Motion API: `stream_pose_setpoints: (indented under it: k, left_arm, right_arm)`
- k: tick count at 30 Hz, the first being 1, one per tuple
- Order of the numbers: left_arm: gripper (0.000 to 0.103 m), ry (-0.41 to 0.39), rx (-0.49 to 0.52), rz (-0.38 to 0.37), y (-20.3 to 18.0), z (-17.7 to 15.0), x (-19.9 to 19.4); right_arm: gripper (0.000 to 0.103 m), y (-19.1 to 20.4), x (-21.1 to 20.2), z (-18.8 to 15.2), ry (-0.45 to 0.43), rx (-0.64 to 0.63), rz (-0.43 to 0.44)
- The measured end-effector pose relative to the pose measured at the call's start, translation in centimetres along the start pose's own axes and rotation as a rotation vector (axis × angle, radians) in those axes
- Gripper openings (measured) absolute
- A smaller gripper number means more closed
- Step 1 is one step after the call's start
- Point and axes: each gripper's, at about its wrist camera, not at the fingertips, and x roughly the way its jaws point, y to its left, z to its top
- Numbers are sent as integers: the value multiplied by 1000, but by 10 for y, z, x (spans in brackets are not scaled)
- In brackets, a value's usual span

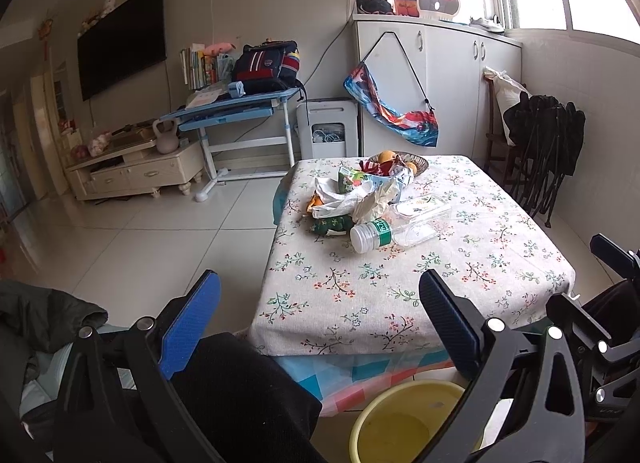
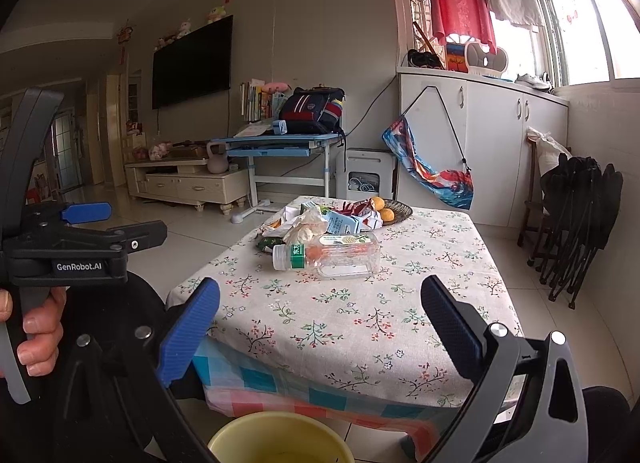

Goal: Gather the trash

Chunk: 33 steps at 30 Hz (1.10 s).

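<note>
- Two grippers were in our hands, both held low at the near edge of the table [image 1: 500, 263], short of the trash.
- Our left gripper [image 1: 320, 295] had its fingers spread wide apart with nothing between them; its blue pads [image 1: 188, 327] framed the near end of the floral cloth.
- Our right gripper [image 2: 320, 303] was likewise wide apart and held nothing. In its view we saw the left gripper off to the left with a hand [image 2: 36, 327] around its grip.
- On the cloth lay a clear bottle [image 1: 400, 223] on its side, white cap toward us, well apart from either gripper.
- Just behind the bottle sat a heap of trash: a crumpled white bag [image 1: 348, 199], a green wrapper [image 1: 332, 223] and a blue-and-white carton [image 2: 344, 223], touching one another.
- Beyond the heap stood a dish [image 1: 416, 161] with oranges [image 2: 386, 215] at the far end of the table.
- Below the near edge, on the floor, stood a yellow bucket [image 1: 384, 415]; we could make out nothing inside it.
</note>
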Motion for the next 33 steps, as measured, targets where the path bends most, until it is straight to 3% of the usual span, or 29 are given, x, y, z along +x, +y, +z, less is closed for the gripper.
stream_pose_setpoints:
  k: [10,22,33]
  left_arm:
    - [96,-15,-1,2,0,2,-3]
    - [96,10,-9,-7,1,5,-3]
    - [96,-22,-15,-8,1,6,-7]
  right_arm:
    - [97,-1,-5,1,-33,25,8]
    - [97,0,-4,3,-13,14,3]
    - [97,1,-5,4,-41,3,7]
